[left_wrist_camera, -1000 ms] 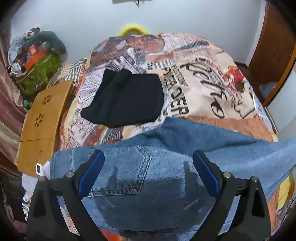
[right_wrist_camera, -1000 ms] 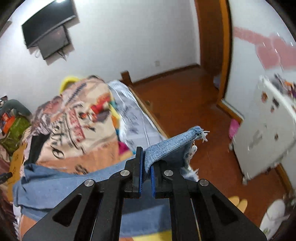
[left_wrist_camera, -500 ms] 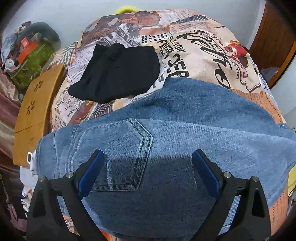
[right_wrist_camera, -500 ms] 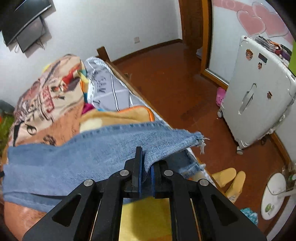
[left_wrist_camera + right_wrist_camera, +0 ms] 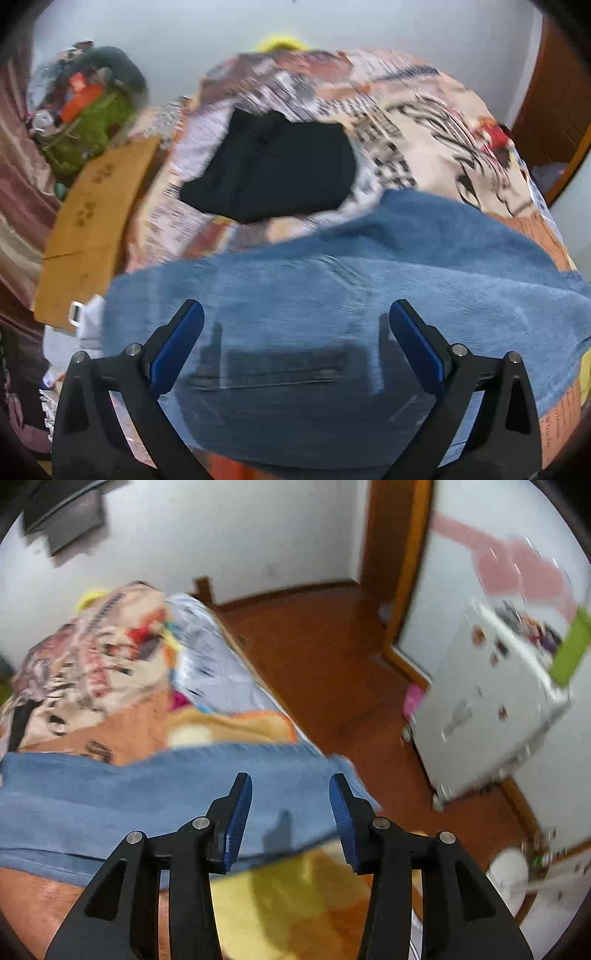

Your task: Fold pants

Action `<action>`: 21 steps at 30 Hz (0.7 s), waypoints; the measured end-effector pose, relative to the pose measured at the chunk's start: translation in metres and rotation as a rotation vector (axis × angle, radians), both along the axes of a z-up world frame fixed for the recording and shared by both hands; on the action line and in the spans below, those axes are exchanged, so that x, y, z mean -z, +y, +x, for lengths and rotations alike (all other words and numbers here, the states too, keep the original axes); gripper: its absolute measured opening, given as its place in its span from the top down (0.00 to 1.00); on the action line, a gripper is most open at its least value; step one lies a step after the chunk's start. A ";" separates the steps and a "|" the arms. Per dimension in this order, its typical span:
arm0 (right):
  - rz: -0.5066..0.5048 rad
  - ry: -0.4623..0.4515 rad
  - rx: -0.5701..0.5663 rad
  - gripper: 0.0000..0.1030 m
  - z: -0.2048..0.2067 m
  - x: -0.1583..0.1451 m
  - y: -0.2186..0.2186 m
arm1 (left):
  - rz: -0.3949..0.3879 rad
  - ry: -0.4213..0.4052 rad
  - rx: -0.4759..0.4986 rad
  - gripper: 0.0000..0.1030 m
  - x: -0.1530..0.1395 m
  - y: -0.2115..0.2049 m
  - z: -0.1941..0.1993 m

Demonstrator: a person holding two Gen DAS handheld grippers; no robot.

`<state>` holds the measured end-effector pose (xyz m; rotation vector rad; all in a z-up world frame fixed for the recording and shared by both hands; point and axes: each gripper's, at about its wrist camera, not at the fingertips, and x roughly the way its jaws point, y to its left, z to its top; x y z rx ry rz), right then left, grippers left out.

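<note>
Blue jeans (image 5: 332,295) lie spread across the near part of the bed, waist end to the left. My left gripper (image 5: 295,328) is open and empty, just above the seat of the jeans. In the right wrist view the jeans' legs (image 5: 129,801) lie flat on the bed with the frayed hem end by the bed's right edge. My right gripper (image 5: 290,808) is open and empty above that hem end. Both views are blurred by motion.
A folded black garment (image 5: 277,166) lies farther back on the printed bedspread (image 5: 424,122). A wooden board (image 5: 92,229) and a cluttered pile (image 5: 85,110) stand at the left. A white suitcase (image 5: 491,709) and the wooden floor (image 5: 325,657) are right of the bed.
My right gripper has opened and let go of the jeans' hem, which now lies on the bed. My left gripper stayed open and tilted back a little.
</note>
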<state>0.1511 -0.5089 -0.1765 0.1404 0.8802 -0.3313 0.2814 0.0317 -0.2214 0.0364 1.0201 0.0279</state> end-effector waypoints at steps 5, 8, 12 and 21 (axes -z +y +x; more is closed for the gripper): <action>-0.050 -0.079 -0.239 0.52 0.040 -0.031 0.075 | 0.014 -0.062 -0.102 0.02 -0.020 0.058 -0.006; -0.035 -0.120 -0.392 0.51 0.063 -0.041 0.127 | 0.031 -0.077 -0.185 0.02 -0.025 0.101 -0.008; 0.004 -0.140 -0.593 0.51 0.094 -0.043 0.197 | 0.028 -0.068 -0.276 0.02 -0.021 0.153 -0.012; 0.079 -0.045 -0.849 0.51 0.167 -0.003 0.322 | -0.026 0.056 -0.356 0.02 0.033 0.217 -0.007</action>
